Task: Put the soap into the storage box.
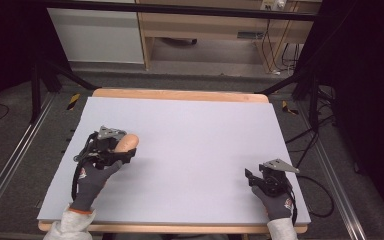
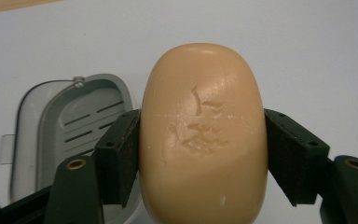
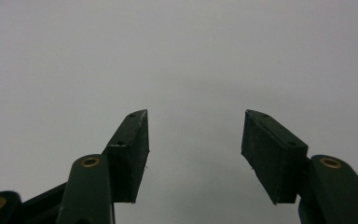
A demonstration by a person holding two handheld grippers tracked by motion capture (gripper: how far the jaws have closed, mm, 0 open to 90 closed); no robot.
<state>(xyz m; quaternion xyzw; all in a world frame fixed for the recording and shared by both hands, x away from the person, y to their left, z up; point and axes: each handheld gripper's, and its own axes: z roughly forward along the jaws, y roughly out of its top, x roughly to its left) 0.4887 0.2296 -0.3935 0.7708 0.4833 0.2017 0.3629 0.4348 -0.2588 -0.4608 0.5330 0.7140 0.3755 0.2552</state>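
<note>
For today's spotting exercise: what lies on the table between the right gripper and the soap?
Nothing: in the high view the table is bare between the right gripper and the soap, which the left gripper holds.

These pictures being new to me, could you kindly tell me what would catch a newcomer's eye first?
The tan bar of soap stands out at once, clamped between the jaws of the left gripper at the left of the pale table. Just beside and below it in the left gripper view lies an open grey soap dish. The right gripper rests open and holds nothing near the table's right front corner.
</note>
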